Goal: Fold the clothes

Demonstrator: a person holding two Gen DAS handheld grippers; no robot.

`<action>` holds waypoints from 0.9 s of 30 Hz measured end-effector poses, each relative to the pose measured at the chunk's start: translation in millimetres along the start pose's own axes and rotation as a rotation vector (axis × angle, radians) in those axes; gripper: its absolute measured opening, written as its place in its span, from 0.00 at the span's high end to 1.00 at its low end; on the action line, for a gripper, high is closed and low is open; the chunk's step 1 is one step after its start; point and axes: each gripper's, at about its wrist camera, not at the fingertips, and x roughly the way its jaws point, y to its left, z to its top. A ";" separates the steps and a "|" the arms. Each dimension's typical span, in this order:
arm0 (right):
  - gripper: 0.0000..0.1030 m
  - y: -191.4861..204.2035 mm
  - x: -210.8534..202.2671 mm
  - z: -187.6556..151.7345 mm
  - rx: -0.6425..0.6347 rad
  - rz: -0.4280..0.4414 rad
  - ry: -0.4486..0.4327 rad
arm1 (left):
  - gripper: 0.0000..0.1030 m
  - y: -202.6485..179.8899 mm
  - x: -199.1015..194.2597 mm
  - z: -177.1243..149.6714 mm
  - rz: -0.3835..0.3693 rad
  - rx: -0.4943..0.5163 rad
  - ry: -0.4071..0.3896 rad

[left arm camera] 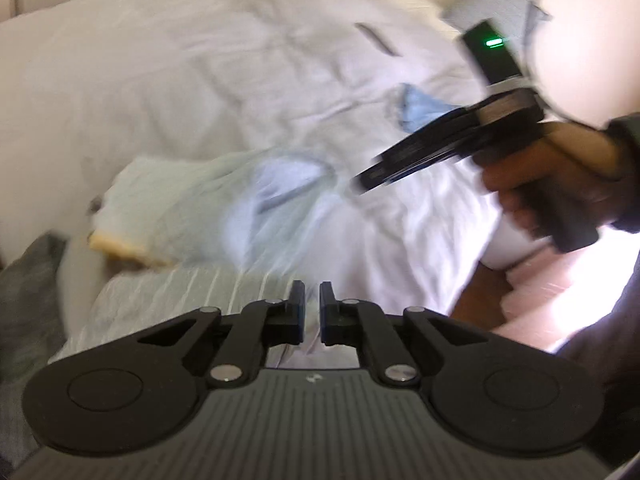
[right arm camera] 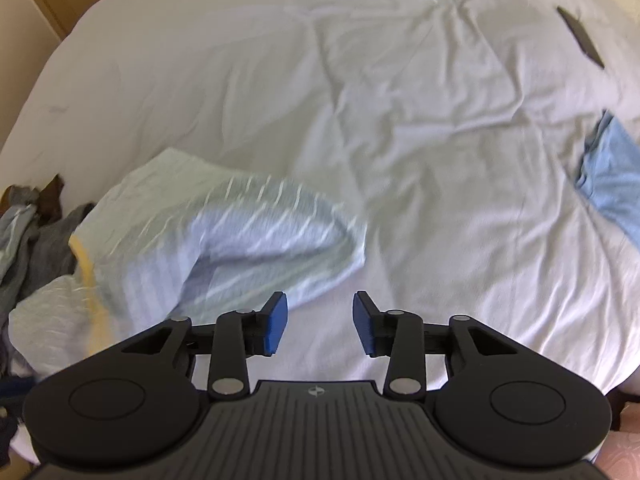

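A pale blue striped garment (right arm camera: 224,236) with a yellow edge lies crumpled on the white bed sheet (right arm camera: 360,100); it also shows, blurred, in the left wrist view (left arm camera: 192,208). My left gripper (left arm camera: 312,304) is shut on a fold of this striped cloth at its near edge. My right gripper (right arm camera: 320,320) is open and empty, just above the sheet to the right of the garment; it shows in the left wrist view (left arm camera: 360,184), held in a hand. A second light blue cloth (right arm camera: 616,184) lies at the right, also visible in the left wrist view (left arm camera: 420,108).
A pile of grey and brown clothes (right arm camera: 32,232) sits at the bed's left edge. A thin dark object (right arm camera: 580,36) lies on the sheet at the far right. A grey pillow (left arm camera: 492,0) is at the back right.
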 end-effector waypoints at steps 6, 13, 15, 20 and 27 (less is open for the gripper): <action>0.56 0.2 4.1 -21.7 0.020 0.071 0.035 | 0.68 42.5 -5.1 1.9 0.201 0.109 -0.013; 0.53 18.1 1.1 -50.2 0.106 0.094 0.033 | 0.68 107.6 50.1 -20.5 0.393 0.759 0.089; 0.53 24.3 -2.1 -61.3 0.145 0.081 0.033 | 0.68 123.2 71.4 -31.0 0.386 0.960 0.103; 0.52 39.5 -4.1 -91.5 0.248 0.052 0.050 | 0.68 139.7 102.6 -48.6 0.270 1.350 0.021; 0.48 60.3 -0.9 -121.6 0.385 0.075 0.048 | 0.96 134.5 95.3 -3.2 0.129 1.281 -0.018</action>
